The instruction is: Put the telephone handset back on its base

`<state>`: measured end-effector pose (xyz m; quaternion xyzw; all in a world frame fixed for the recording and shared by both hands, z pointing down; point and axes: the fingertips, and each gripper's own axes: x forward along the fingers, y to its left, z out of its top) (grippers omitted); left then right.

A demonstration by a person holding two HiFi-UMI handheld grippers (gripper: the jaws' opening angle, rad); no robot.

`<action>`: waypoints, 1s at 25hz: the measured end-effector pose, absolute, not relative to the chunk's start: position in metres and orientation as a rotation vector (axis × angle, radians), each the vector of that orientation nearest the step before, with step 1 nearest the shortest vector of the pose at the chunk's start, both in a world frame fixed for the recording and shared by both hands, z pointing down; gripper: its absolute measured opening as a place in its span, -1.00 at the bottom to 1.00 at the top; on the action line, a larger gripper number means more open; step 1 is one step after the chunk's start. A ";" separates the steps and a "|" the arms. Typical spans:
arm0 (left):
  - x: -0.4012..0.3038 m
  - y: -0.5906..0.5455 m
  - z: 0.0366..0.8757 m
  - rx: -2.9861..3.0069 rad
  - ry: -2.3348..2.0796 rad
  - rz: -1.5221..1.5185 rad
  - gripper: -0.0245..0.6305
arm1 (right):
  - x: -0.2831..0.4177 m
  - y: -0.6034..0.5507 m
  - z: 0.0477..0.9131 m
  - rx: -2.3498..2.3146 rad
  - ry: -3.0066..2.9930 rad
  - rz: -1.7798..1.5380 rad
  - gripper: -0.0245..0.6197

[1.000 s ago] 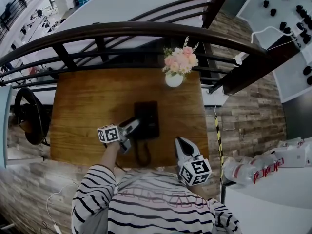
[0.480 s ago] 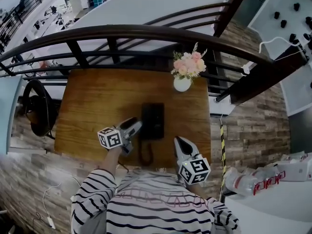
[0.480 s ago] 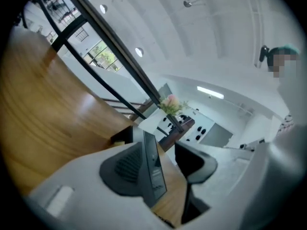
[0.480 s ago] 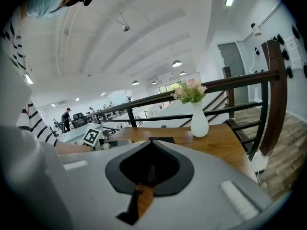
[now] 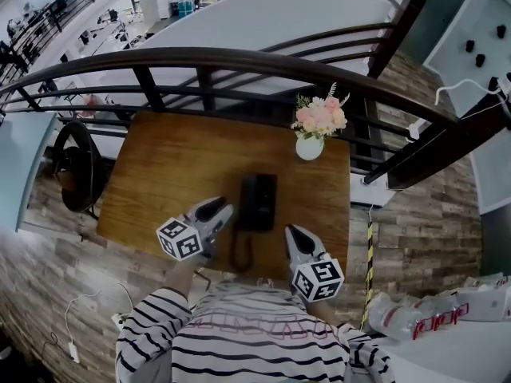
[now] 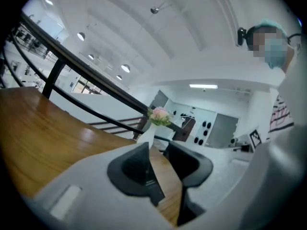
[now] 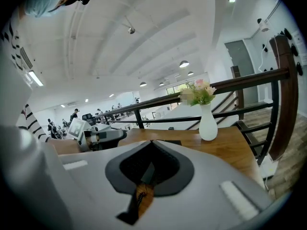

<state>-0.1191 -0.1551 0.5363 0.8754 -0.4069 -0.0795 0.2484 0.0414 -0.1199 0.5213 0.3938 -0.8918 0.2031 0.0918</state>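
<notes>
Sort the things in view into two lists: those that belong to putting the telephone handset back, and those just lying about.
Belong to the job: black telephone; its cord; wooden table under it.

Just lying about: white vase of flowers; dark railing; round black wheel-like thing left of the table.

This is a mocked-up room corner on an upper gallery of a large open office or lab hall. A dark curved railing edges the gallery, and beyond it rows of workstations fill the lower floor; the right gripper view shows people there under round ceiling lamps. Against the railing stands a small wooden desk with a black telephone and a vase of flowers. The plank floor carries black-and-yellow tape.
</notes>
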 end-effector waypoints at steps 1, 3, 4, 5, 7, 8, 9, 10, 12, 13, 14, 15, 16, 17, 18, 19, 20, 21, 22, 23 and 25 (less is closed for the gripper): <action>-0.118 -0.150 0.532 2.395 -1.127 -0.216 -0.55 | 0.042 -0.119 0.521 1.160 -2.654 0.601 -0.92; -0.115 -0.139 0.524 2.412 -1.156 -0.215 -0.61 | 0.042 -0.116 0.519 1.139 -2.666 0.595 -0.92; -0.113 -0.134 0.521 2.419 -1.167 -0.212 -0.62 | 0.042 -0.116 0.518 1.128 -2.672 0.591 -0.92; -0.111 -0.129 0.518 2.425 -1.176 -0.208 -0.63 | 0.043 -0.115 0.516 1.117 -2.678 0.588 -0.92; -0.108 -0.118 0.512 2.427 -1.194 -0.205 -0.64 | 0.043 -0.113 0.514 1.094 -2.690 0.582 -0.92; -0.107 -0.112 0.509 2.427 -1.207 -0.208 -0.64 | 0.043 -0.112 0.513 1.081 -2.696 0.580 -0.92; -0.106 -0.107 0.507 2.426 -1.224 -0.211 -0.66 | 0.043 -0.110 0.513 1.067 -2.701 0.579 -0.92; -0.105 -0.102 0.504 2.426 -1.244 -0.213 -0.69 | 0.043 -0.109 0.513 1.051 -2.707 0.578 -0.92; -0.104 -0.091 0.500 2.427 -1.285 -0.210 -0.75 | 0.043 -0.107 0.513 1.019 -2.720 0.577 -0.92; -0.103 -0.086 0.498 2.426 -1.305 -0.206 -0.76 | 0.043 -0.105 0.513 1.004 -2.725 0.575 -0.92; -0.102 -0.081 0.497 2.425 -1.324 -0.202 -0.77 | 0.042 -0.104 0.512 0.990 -2.729 0.572 -0.92; -0.102 -0.076 0.495 2.425 -1.342 -0.197 -0.78 | 0.042 -0.102 0.512 0.977 -2.733 0.570 -0.92; -0.101 -0.071 0.494 2.425 -1.361 -0.191 -0.79 | 0.042 -0.100 0.511 0.964 -2.737 0.566 -0.92; -0.101 -0.066 0.493 2.424 -1.381 -0.184 -0.81 | 0.041 -0.098 0.511 0.952 -2.742 0.562 -0.92; -0.101 -0.061 0.492 2.421 -1.401 -0.179 -0.82 | 0.041 -0.097 0.510 0.940 -2.747 0.556 -0.92; -0.101 -0.056 0.491 2.415 -1.418 -0.178 -0.83 | 0.041 -0.095 0.509 0.929 -2.751 0.550 -0.92; -0.101 -0.051 0.491 2.409 -1.434 -0.180 -0.85 | 0.041 -0.094 0.509 0.919 -2.755 0.544 -0.92; -0.101 -0.047 0.491 2.402 -1.448 -0.184 -0.87 | 0.041 -0.093 0.509 0.910 -2.757 0.540 -0.92; -0.100 -0.044 0.491 2.395 -1.463 -0.188 -0.88 | 0.041 -0.092 0.508 0.900 -2.760 0.538 -0.92; -0.099 -0.041 0.491 2.388 -1.477 -0.190 -0.90 | 0.041 -0.090 0.509 0.890 -2.762 0.536 -0.92; -0.098 -0.035 0.492 2.374 -1.506 -0.193 -0.91 | 0.042 -0.087 0.510 0.866 -2.766 0.532 -0.92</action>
